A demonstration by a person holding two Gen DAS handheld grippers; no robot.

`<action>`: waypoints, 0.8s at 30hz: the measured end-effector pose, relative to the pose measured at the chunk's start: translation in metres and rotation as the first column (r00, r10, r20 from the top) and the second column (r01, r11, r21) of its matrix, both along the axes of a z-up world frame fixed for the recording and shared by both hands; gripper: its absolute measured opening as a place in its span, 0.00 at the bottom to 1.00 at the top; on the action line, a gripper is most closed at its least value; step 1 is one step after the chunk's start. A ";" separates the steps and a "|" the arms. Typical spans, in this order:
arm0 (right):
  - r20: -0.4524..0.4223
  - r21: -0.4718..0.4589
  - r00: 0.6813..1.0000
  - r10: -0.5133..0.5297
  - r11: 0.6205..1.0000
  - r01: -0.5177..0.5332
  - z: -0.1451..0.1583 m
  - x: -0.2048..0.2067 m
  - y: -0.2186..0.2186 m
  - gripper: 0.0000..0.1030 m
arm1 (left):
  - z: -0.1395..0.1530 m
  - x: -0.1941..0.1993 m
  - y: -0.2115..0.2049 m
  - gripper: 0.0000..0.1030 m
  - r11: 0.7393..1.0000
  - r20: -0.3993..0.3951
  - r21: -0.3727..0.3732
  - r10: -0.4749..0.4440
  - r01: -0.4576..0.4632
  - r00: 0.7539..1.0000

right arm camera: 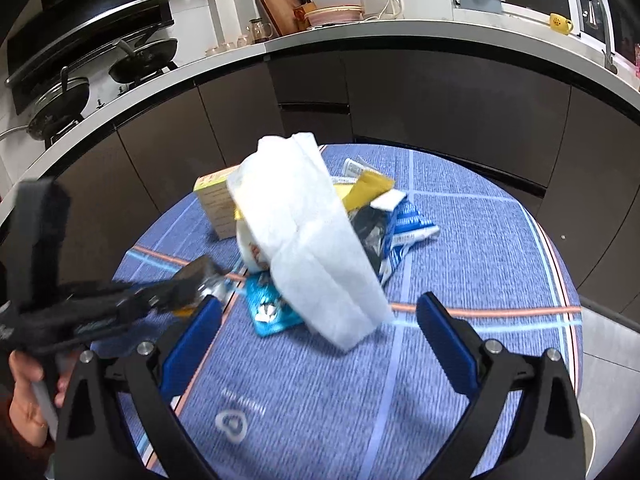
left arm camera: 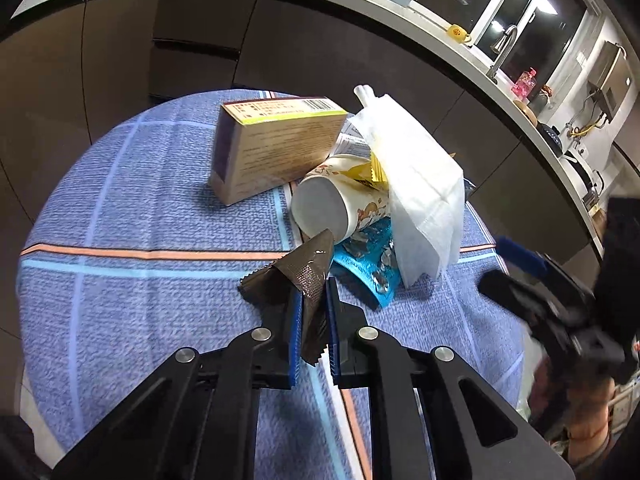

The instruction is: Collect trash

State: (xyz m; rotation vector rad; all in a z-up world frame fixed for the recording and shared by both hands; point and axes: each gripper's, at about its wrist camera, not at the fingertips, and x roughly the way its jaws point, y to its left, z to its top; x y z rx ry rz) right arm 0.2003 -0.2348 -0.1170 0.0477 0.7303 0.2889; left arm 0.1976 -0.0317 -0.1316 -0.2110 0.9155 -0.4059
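Between the blue pads at the lower middle of the left wrist view sits a dark brown wrapper (left arm camera: 306, 276), pinched by the left gripper (left arm camera: 313, 300), whose jaws are drawn in on it. Its long axis runs up the frame from the pads, tilting slightly right, with the pointed end reaching the mouth of a paper cup (left arm camera: 332, 204) and a crumpled flap folding out to the left.

That cup lies on its side, its open mouth facing the lower left of the frame; the inside looks plain grey, with nothing to be seen in it. A yellow packet (left arm camera: 368, 172) rests on top of the cup. Just right of the wrapper lies a torn blue packet (left arm camera: 368, 264), and a white paper bag (left arm camera: 412, 184) leans over both cup and blue packet. A cardboard box (left arm camera: 272, 148) stands on its long edge behind the cup, touching it. All of this sits on a round table with a blue checked cloth (left arm camera: 140, 200).

At the right edge of that view the right gripper (left arm camera: 516, 268) shows blurred. In its own camera the right gripper (right arm camera: 320, 320) stands wide apart, holding nothing, with the white bag's lower corner just above the gap. A hand (right arm camera: 24, 392) grips the left tool at the lower left.
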 end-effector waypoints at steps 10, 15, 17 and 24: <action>0.009 -0.022 1.000 0.013 1.000 -0.013 -0.007 0.031 0.012 0.77 | 0.003 -0.017 0.012 0.10 1.000 -0.003 -0.005 0.009 -0.009 1.000; -0.019 -0.018 0.999 0.041 0.999 -0.041 -0.012 0.025 0.015 0.12 | 0.001 -0.020 0.014 0.10 1.000 -0.012 -0.011 0.012 -0.013 1.000; -0.013 0.006 0.999 0.044 0.999 -0.043 -0.008 0.017 0.012 0.06 | 0.001 -0.021 0.015 0.10 1.000 -0.014 -0.014 0.014 -0.015 1.000; 0.053 0.041 0.998 0.041 0.998 -0.043 0.019 -0.019 0.004 0.05 | 0.007 -0.028 0.011 0.10 1.000 -0.005 -0.025 0.008 -0.008 1.000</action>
